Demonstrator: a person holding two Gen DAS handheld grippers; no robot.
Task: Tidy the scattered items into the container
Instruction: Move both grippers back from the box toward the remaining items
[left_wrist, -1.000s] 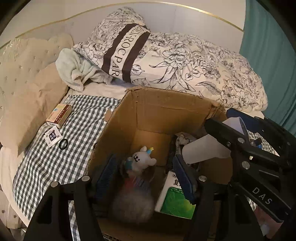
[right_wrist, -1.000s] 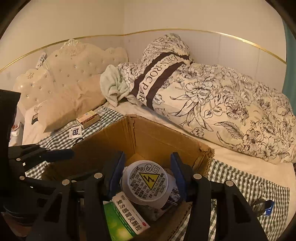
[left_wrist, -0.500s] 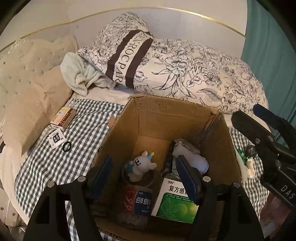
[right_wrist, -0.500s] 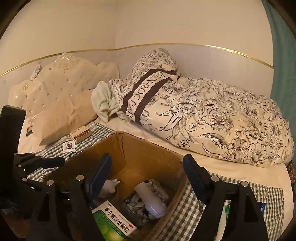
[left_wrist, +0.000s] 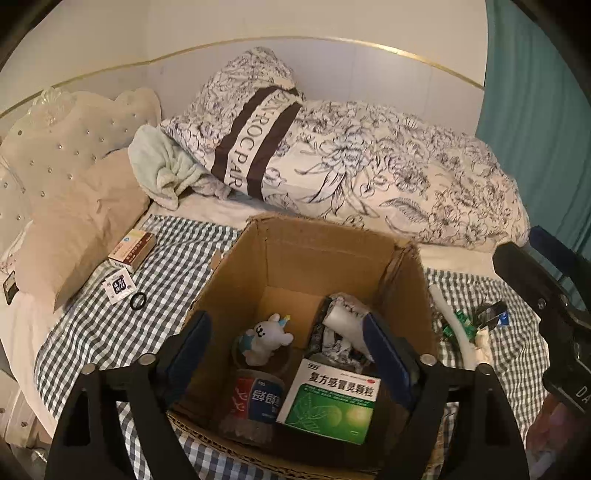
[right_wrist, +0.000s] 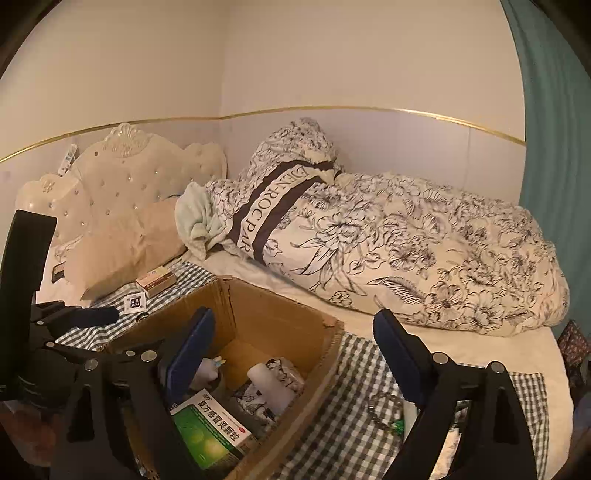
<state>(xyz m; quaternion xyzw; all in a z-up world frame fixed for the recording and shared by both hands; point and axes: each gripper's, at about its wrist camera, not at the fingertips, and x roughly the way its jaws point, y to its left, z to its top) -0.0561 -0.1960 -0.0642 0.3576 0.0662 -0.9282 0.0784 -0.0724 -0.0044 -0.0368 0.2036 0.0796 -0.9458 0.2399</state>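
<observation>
Over the cardboard box (left_wrist: 325, 254) on the checked bedspread (left_wrist: 110, 332), my left gripper (left_wrist: 288, 354) hangs with its fingers spread wide and nothing between them. From its camera I see the box floor: a white bunny figure (left_wrist: 266, 338), a red-and-blue can (left_wrist: 255, 402), a green medicine box (left_wrist: 332, 400) and a white bottle (left_wrist: 345, 321) lying on crumpled wrappers. That view alone shows the loose things by the bedspread's right edge: a white tube (left_wrist: 452, 325) and small green packets (left_wrist: 461, 321). Near its left edge, just beside the beige pillow (left_wrist: 74, 229), lie a small carton (left_wrist: 132, 251), a sachet (left_wrist: 119, 286) and a black ring (left_wrist: 138, 301).

My right gripper (right_wrist: 295, 350) is also spread apart and empty, one finger above the box, the other above the bedspread to its right. Its camera catches a bead chain (right_wrist: 376, 411) there, and the floral duvet (right_wrist: 406, 251) behind.
</observation>
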